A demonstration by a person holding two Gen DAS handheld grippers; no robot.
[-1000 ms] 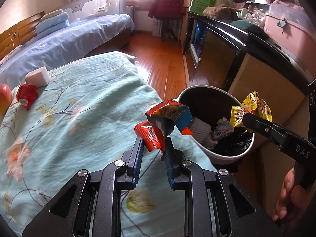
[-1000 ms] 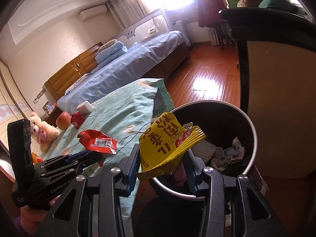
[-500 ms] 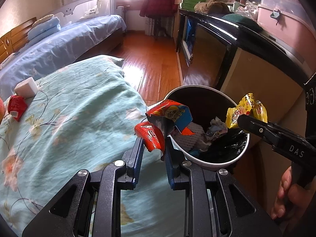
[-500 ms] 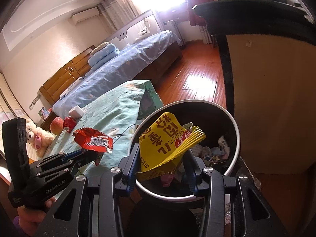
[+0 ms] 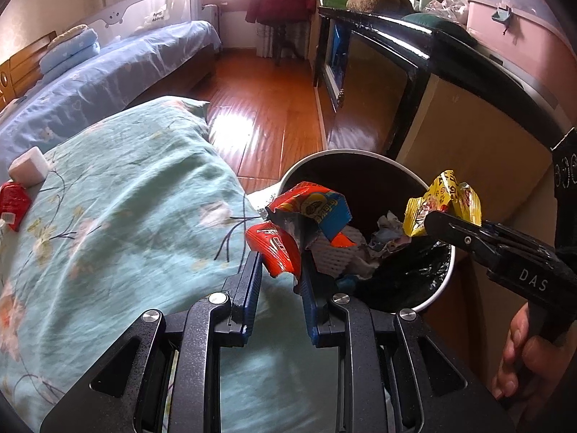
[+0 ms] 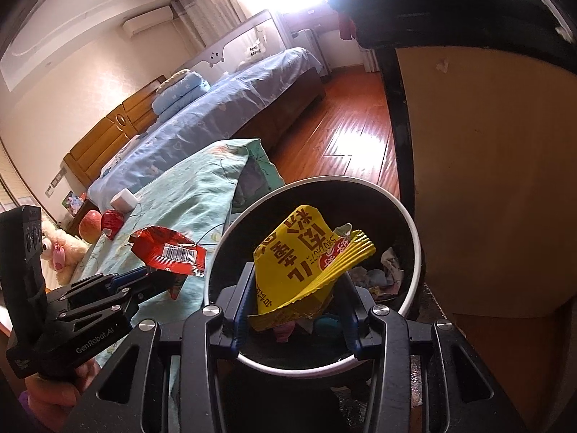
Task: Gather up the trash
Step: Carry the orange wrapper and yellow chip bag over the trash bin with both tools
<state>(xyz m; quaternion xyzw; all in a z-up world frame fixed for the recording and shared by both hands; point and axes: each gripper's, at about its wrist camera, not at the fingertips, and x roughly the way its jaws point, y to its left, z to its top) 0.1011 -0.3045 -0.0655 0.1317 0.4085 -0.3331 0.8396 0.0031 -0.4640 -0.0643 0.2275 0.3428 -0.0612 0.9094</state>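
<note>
A bedroom scene seen from two hand-held grippers. The left gripper (image 5: 278, 269) is clenched on a crumpled red and blue snack wrapper (image 5: 306, 216), held up at the near rim of a round white trash bin (image 5: 445, 281) lined with a black bag. The right gripper (image 6: 295, 288) grips a creased yellow snack packet (image 6: 306, 267) with red print, hanging directly over the bin's (image 6: 414, 231) open mouth. Crumpled paper and other scraps (image 5: 364, 252) already lie inside the bin. The bin stands on the wooden floor (image 5: 267, 119), pressed against a bed covered by a teal floral quilt (image 5: 119, 198) and just beside a tan cabinet (image 6: 487, 180). Compared with a second ago, both grippers have moved closer to the bin, which now looks larger and more central in each view; both wrappers remain held, not dropped. Farther back on the quilt lie a small red packet (image 5: 12, 204) and a white block (image 5: 29, 166), unchanged.
</note>
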